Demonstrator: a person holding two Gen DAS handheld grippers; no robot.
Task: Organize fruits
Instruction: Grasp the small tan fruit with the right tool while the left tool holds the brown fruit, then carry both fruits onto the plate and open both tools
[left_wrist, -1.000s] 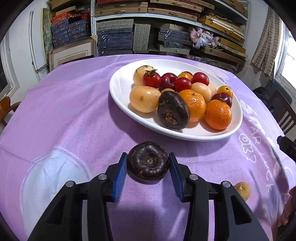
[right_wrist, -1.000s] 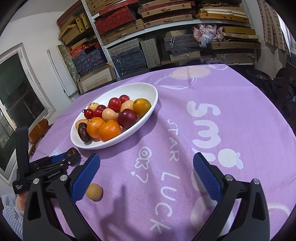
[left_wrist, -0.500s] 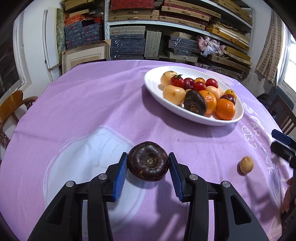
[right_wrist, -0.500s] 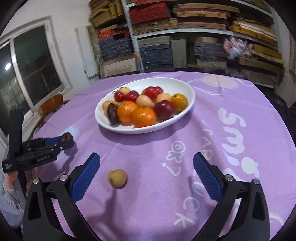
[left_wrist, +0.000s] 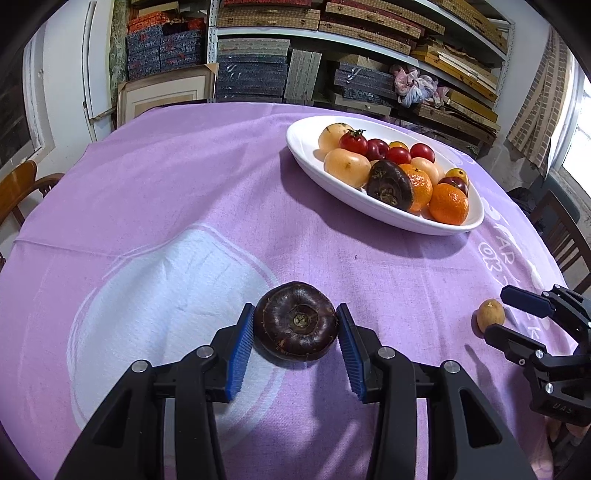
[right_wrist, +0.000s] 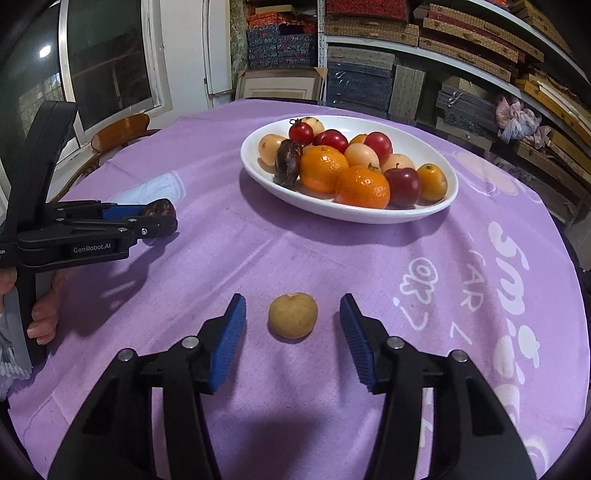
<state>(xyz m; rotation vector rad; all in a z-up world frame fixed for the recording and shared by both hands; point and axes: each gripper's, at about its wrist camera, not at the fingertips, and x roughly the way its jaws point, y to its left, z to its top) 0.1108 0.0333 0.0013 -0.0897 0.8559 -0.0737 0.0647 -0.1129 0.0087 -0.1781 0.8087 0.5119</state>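
My right gripper (right_wrist: 292, 334) is closing w/ the small tan fruit (right_wrist: 293, 315) btwn its pads, not touching yet, while left gripper (left_wrist: 295, 338) clamps the dark round fruit (left_wrist: 295, 320).

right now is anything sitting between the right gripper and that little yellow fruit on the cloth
Nothing visible does. The small yellow fruit lies alone on the purple tablecloth, already between the right gripper's closing blue pads with bare cloth on either side. The white dish sits well beyond it.
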